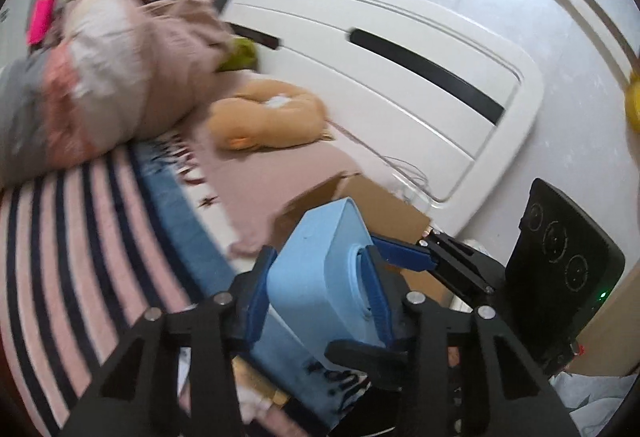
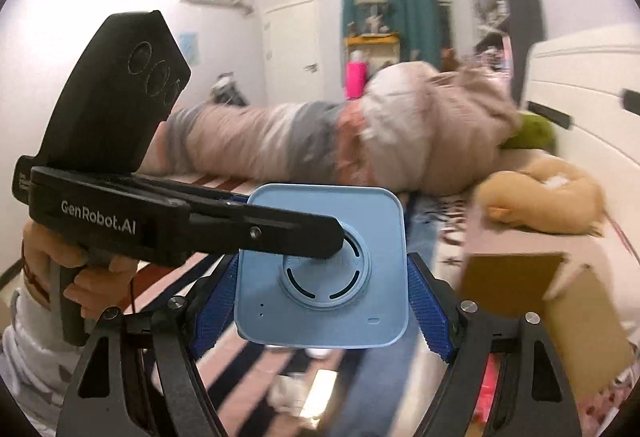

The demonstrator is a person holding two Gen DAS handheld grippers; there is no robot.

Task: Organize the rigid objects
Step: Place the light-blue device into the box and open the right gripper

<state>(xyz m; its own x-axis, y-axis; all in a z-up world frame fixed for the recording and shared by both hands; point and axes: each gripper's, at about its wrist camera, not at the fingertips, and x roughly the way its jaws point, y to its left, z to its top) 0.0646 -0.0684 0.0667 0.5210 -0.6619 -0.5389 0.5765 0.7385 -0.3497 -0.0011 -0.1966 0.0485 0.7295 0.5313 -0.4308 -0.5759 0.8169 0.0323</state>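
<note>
A light blue square device (image 1: 320, 269) with a round ring on one face is held in the air above the bed. My left gripper (image 1: 316, 297) is shut on its two sides. In the right wrist view the same blue device (image 2: 324, 273) faces the camera. My right gripper (image 2: 320, 301) has its blue pads (image 2: 428, 313) spread wider than the device, with a gap on each side. The left gripper (image 2: 280, 233) reaches in from the left across the device's face. The right gripper's finger (image 1: 404, 255) shows beside the device.
A striped pink and dark blanket (image 1: 80, 237) covers the bed. A bundle of quilts (image 2: 320, 141) and a tan plush toy (image 1: 268, 121) lie on it. A cardboard box (image 2: 560, 309) sits at the right. A white headboard (image 1: 400, 77) stands behind.
</note>
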